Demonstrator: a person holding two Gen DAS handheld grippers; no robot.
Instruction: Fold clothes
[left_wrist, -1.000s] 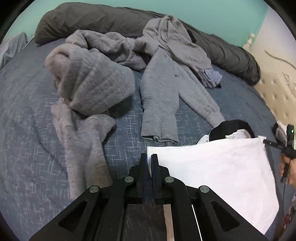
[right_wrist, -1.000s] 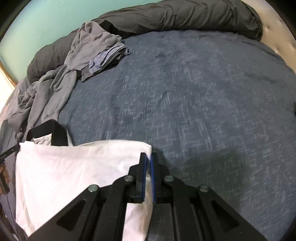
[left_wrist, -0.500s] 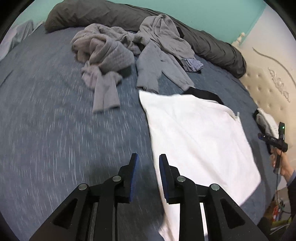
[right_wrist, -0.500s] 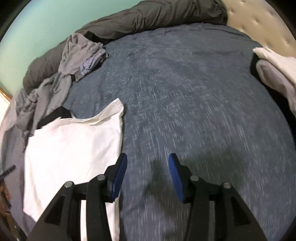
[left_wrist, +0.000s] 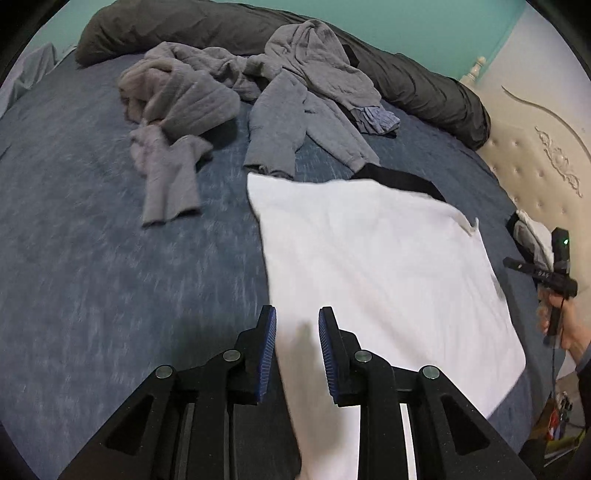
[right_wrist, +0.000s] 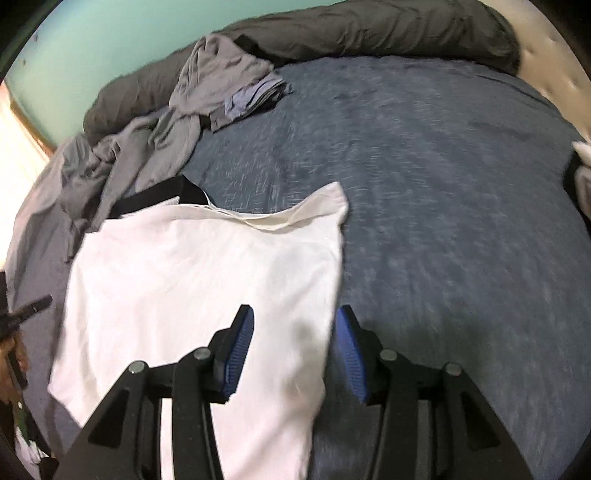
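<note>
A white garment (right_wrist: 192, 280) is laid flat on the blue bedspread (right_wrist: 461, 229) beside unfolded grey clothes (left_wrist: 295, 99). The left gripper (left_wrist: 297, 332) and right gripper (right_wrist: 295, 332) are parted above it, nothing held. Being light and limp (judged), it is best pinched at corners.

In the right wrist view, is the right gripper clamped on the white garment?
No. The right gripper stands open above the white garment, which lies flat on the bed.
</note>
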